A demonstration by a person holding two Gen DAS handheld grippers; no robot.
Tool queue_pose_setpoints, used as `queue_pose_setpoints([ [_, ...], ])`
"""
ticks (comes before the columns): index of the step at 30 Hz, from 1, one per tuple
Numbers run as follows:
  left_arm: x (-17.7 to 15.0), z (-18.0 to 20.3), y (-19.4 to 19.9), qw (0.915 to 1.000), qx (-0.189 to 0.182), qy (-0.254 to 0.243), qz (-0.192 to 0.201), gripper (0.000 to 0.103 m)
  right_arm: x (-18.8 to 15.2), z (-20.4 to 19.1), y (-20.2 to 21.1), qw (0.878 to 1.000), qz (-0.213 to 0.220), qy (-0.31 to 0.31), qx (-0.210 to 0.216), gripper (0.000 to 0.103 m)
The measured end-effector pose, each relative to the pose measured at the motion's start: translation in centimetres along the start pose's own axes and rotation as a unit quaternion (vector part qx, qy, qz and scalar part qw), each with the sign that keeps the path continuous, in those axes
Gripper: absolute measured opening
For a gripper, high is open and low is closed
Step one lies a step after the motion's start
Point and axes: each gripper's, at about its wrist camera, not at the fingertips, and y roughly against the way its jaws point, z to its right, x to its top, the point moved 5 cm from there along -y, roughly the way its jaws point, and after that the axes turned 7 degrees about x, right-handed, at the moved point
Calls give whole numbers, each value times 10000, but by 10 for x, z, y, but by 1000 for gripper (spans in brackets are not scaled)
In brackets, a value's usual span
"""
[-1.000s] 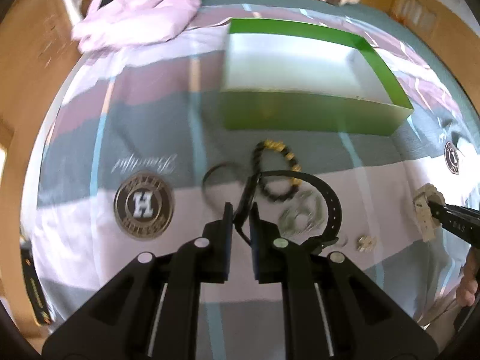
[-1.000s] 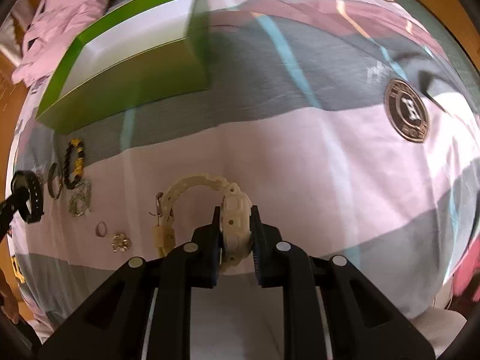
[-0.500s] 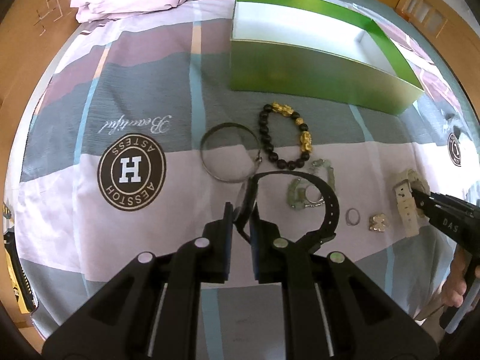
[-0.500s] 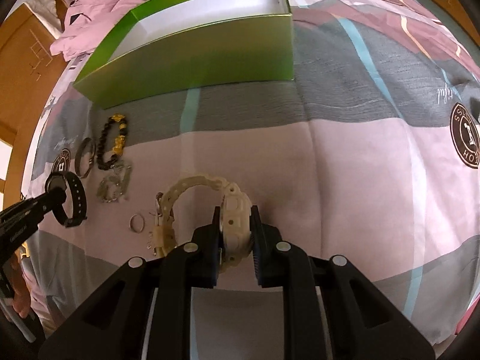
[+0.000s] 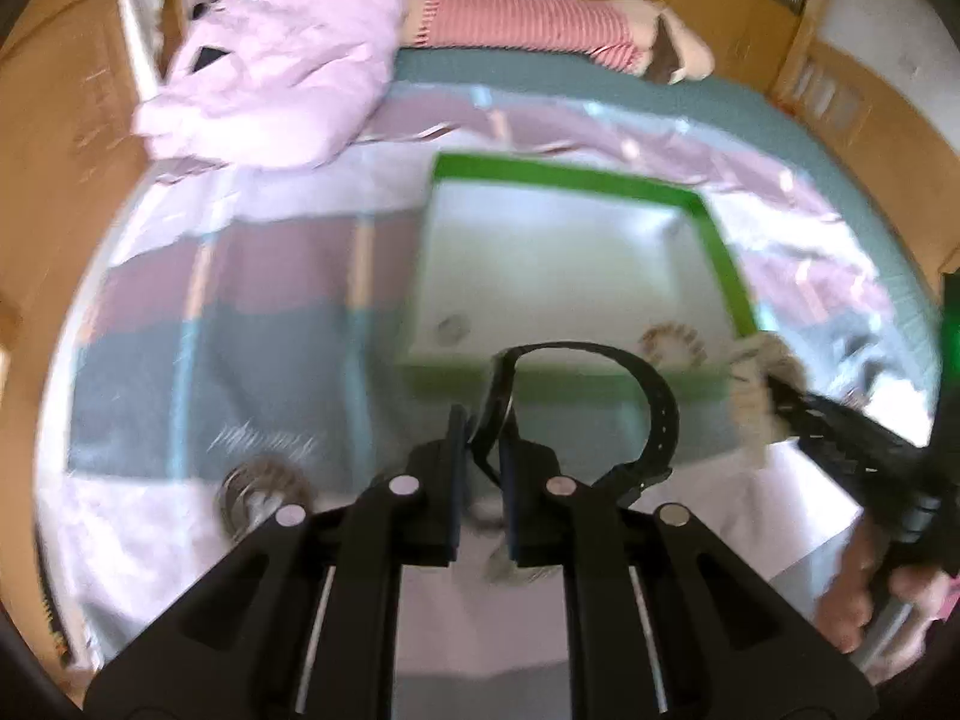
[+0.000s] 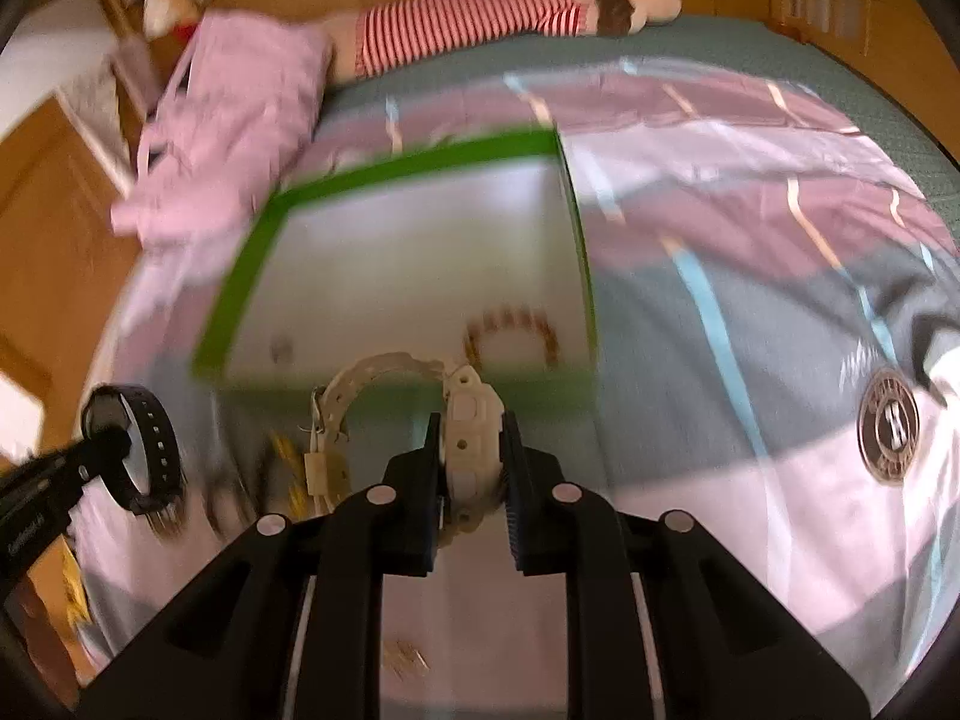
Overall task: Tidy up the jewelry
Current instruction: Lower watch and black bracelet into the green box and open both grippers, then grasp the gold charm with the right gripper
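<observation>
My left gripper (image 5: 483, 438) is shut on a black watch (image 5: 657, 405) and holds it in the air just short of the near wall of the green box (image 5: 717, 240). My right gripper (image 6: 471, 444) is shut on a cream watch (image 6: 471, 420), held just before the same box (image 6: 240, 285). The white box floor holds a beaded bracelet (image 6: 513, 333) and a small round piece (image 5: 451, 329). The black watch also shows at the left of the right wrist view (image 6: 147, 450); the cream watch shows at the right of the left wrist view (image 5: 762, 381).
The striped bedspread (image 6: 750, 276) carries a round logo (image 6: 888, 420). Blurred loose jewelry (image 6: 282, 450) lies on it left of my right gripper. A pink garment (image 5: 270, 72) and a red-striped plush (image 5: 522, 18) lie behind the box.
Both grippers have lifted and moved forward to the green box with their watches. The loose jewelry on the bed has dropped below and behind them. The box interior has come into view.
</observation>
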Motion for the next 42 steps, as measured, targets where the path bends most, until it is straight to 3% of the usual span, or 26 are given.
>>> queue_pose_setpoints([
  [2,16,12,-18,9998,7,-154,-156,10,21,1,-13,9996,-149,-225,51,18],
  [4,28,18,-40,9991,247,-229,-246,10,33,1,-30,9990,-335,-290,-67,18],
  [8,50,15,-88,9978,260,38,-605,10,53,-6,-62,9983,-402,-56,-427,18],
  [13,48,12,-136,9936,348,356,-1011,10,51,0,-96,9951,-858,-154,-460,18],
  [16,46,14,-148,9930,448,605,-911,10,40,10,-123,9902,-1267,-422,-407,18],
  [19,41,20,-158,9917,595,390,-1072,13,37,7,-126,9921,-1088,-86,-619,26],
  [20,39,23,-158,9917,704,305,-1031,19,36,5,-126,9922,-1004,138,-732,46],
  [21,39,24,-156,9923,772,241,-939,32,35,4,-128,9917,-1005,272,-761,66],
  [23,41,21,-152,9922,926,235,-801,40,32,5,-129,9923,-990,372,-640,66],
  [26,44,18,-146,9940,692,356,-768,42,35,6,-124,9942,-905,331,-475,66],
  [30,52,6,-124,9955,666,472,-472,69,41,5,-108,9968,-785,60,-100,66],
  [31,54,4,-113,9968,508,492,-381,72,42,4,-98,9978,-662,28,37,66],
  [33,54,-3,-94,9973,438,557,-198,77,45,0,-63,9997,25,-5,233,67],
  [35,52,1,-76,9981,412,460,-85,78,39,-7,-31,9989,330,330,87,67],
  [37,42,4,-56,9991,302,300,-65,80,29,-13,-16,9975,249,659,-63,67],
  [39,32,7,-38,9998,176,105,-56,94,14,-18,-4,9964,84,820,-201,67],
  [42,5,3,-9,9999,100,-110,77,99,-9,-26,3,9974,-222,677,130,68],
])
